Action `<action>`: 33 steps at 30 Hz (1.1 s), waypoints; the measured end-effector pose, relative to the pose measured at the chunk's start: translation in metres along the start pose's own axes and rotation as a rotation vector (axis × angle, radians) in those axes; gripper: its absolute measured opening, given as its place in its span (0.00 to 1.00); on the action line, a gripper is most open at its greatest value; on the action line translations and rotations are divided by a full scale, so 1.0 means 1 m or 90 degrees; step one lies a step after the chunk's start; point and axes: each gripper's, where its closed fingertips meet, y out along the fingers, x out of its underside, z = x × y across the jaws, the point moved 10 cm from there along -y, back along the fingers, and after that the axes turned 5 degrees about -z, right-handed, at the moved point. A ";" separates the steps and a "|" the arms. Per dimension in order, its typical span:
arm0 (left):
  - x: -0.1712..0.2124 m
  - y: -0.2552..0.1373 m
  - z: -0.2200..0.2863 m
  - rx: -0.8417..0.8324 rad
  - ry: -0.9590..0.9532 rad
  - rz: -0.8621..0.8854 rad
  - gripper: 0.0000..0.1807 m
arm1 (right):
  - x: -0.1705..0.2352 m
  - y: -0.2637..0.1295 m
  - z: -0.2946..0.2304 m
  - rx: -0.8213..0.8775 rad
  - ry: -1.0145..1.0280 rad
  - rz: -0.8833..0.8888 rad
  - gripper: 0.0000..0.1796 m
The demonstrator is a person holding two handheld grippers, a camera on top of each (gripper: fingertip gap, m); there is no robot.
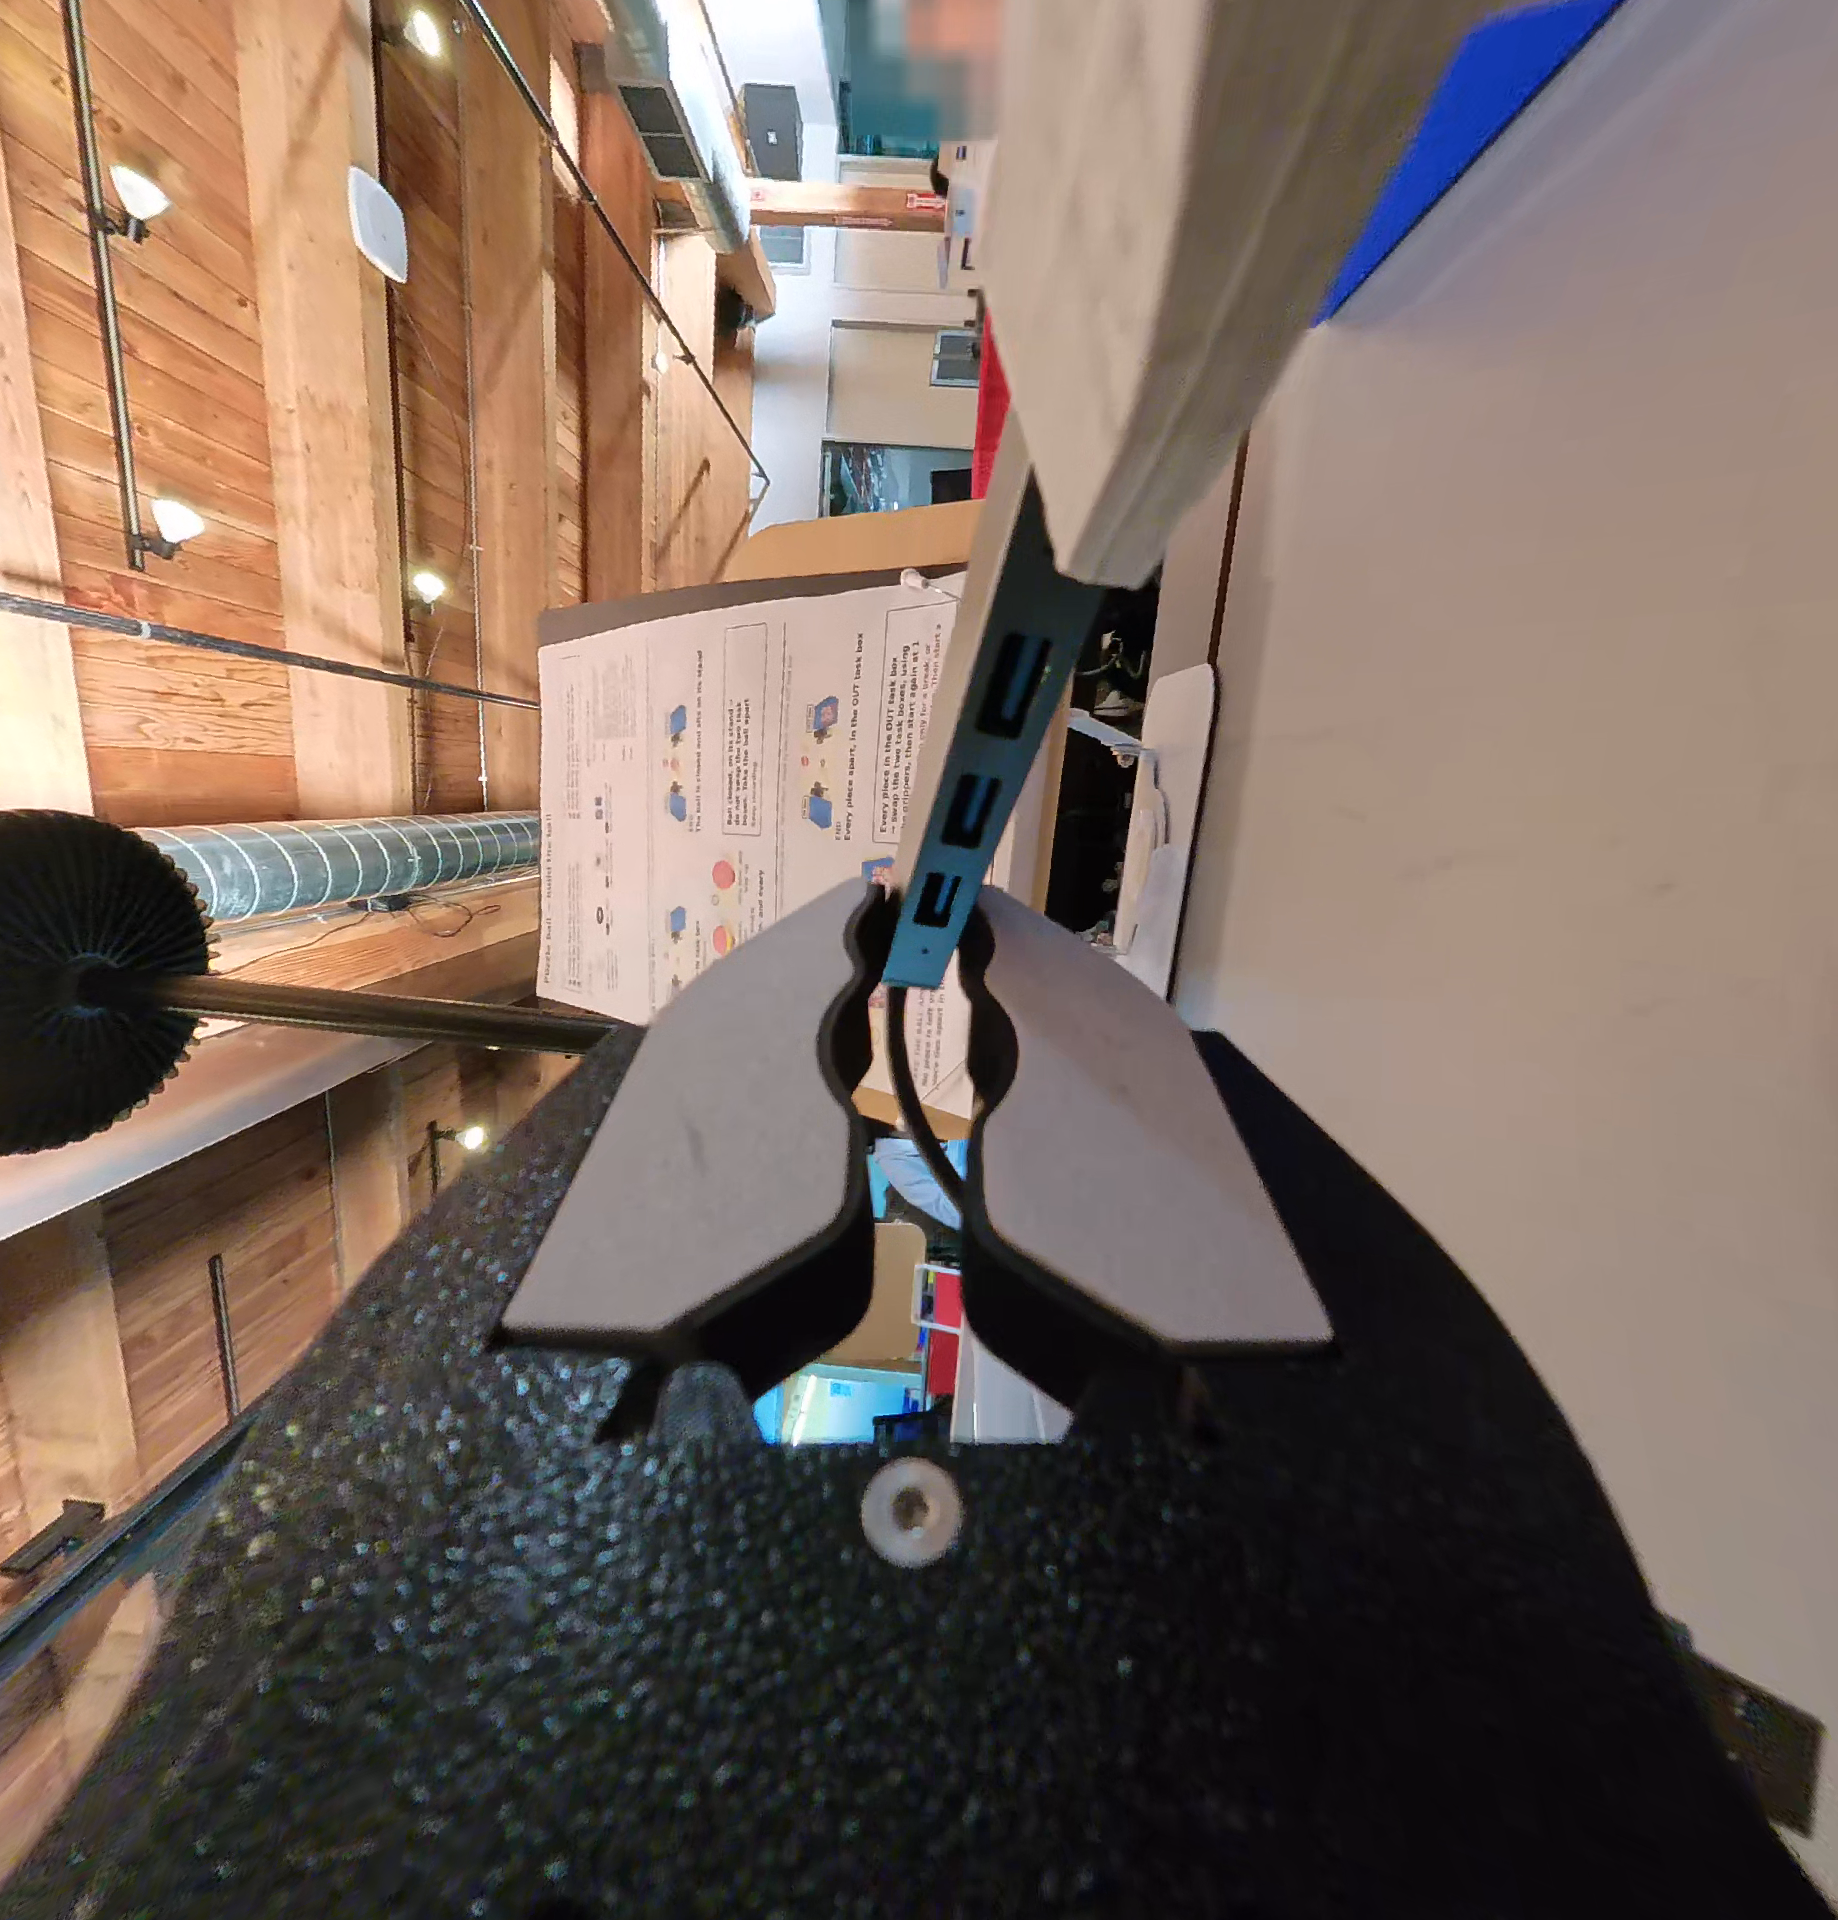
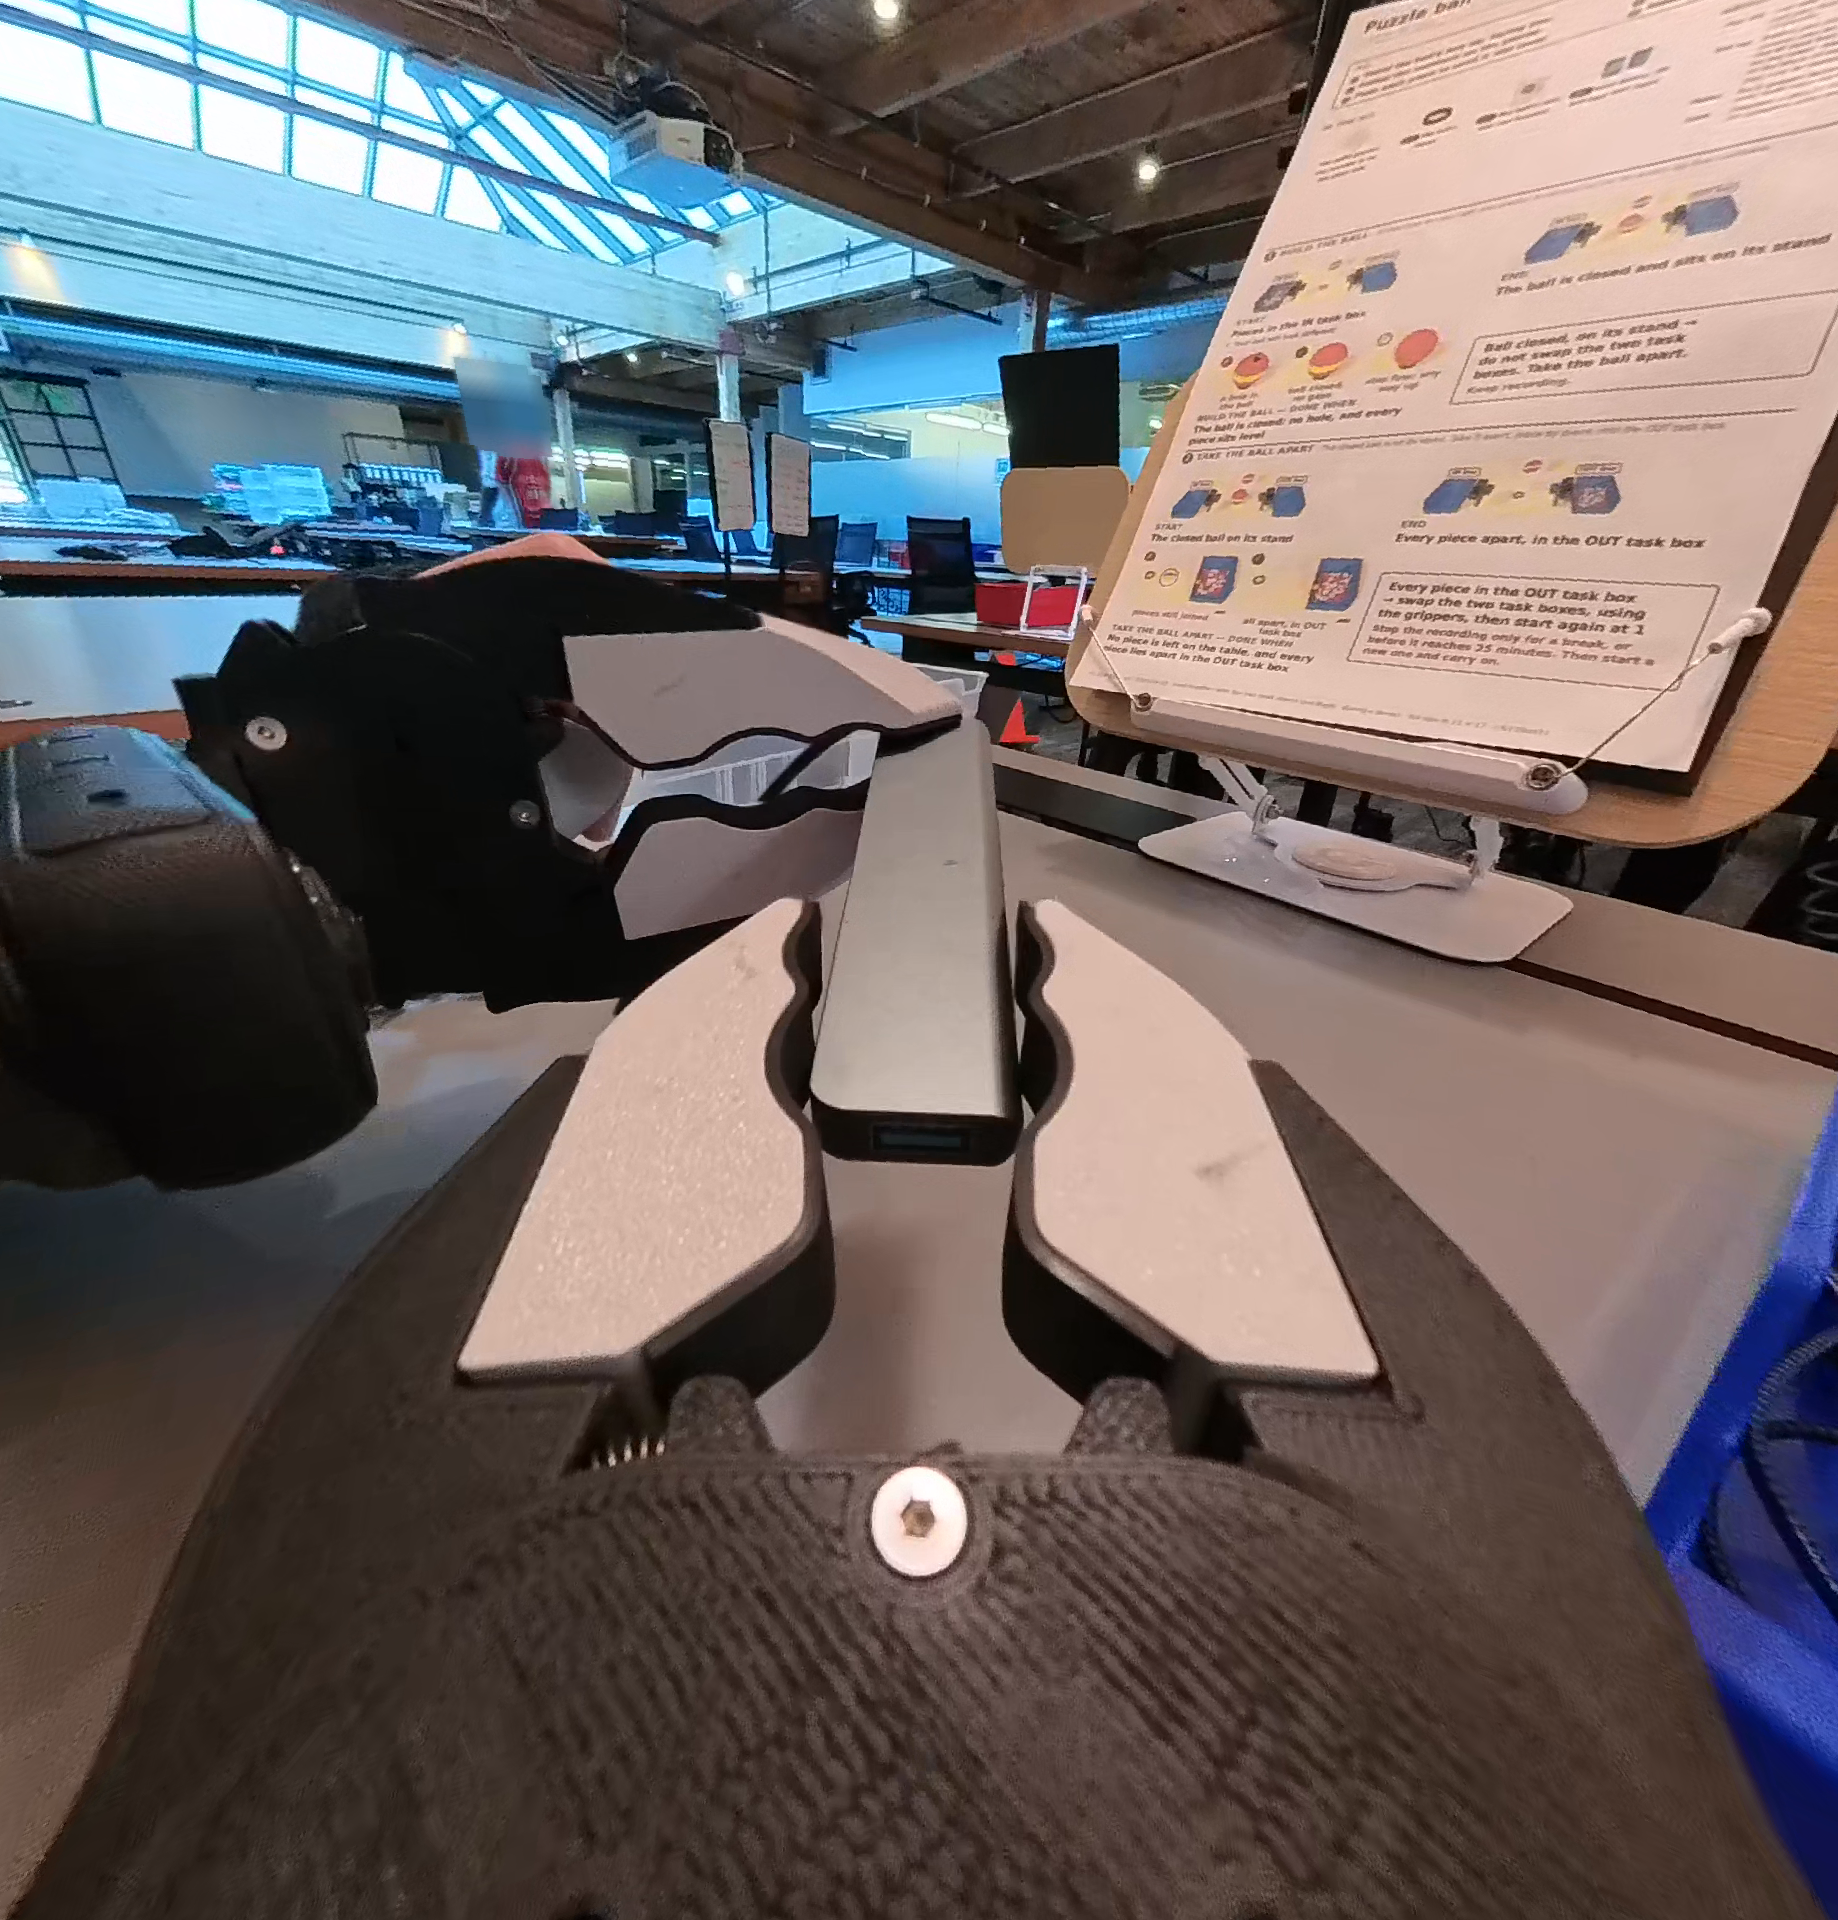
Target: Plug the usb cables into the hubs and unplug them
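A slim grey USB hub is held off the table between both grippers. My right gripper is shut on its near end, where an empty port faces the camera. My left gripper is shut on the far end of the hub; it also shows in the right wrist view, reaching in from the left. The hub's own black cable runs back between the left fingers. The side ports in the left wrist view hold no plugs. A right gripper finger covers the hub's other end there.
A printed sheet on a wooden stand stands at the back right of the grey table, on a white base. A blue box with cables inside is at the right edge. A hand holds the left gripper. The left gripper's tips are roughly 8 cm from the right gripper's.
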 end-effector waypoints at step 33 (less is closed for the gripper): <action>0.006 0.002 -0.004 -0.013 0.022 0.001 0.05 | 0.000 -0.002 0.002 -0.003 0.010 0.030 0.21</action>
